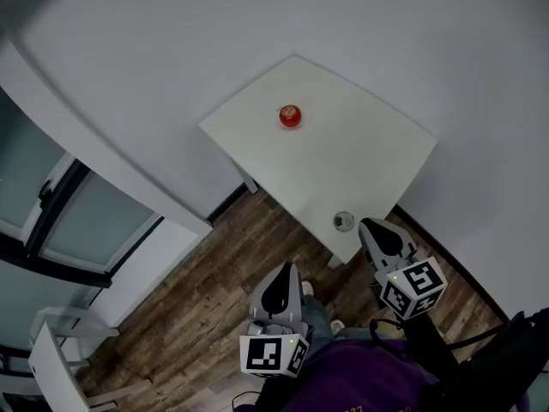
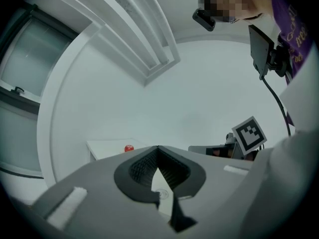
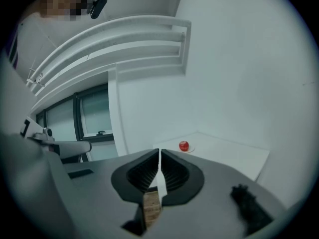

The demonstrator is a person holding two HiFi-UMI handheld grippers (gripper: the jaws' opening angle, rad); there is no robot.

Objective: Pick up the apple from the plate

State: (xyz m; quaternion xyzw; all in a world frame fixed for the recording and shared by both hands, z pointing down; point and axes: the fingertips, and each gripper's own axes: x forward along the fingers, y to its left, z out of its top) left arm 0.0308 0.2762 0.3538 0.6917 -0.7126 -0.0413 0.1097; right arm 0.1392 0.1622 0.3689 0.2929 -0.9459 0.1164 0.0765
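Red apple (image 1: 290, 116) sits on plate (image 3: 191, 149) at far end of white table (image 1: 360, 161), well apart from both grippers. Left gripper (image 1: 283, 273): jaws closed, empty, apple at 12 o'clock. Right gripper (image 1: 375, 227): jaws together, empty, by near table edge, apple at 11 o'clock.

I am holding my left gripper (image 2: 158, 149) with its jaws closed together, nothing between them. Beyond the jaws, the apple (image 2: 129, 148) is sitting on the white table (image 2: 102, 148), well apart.
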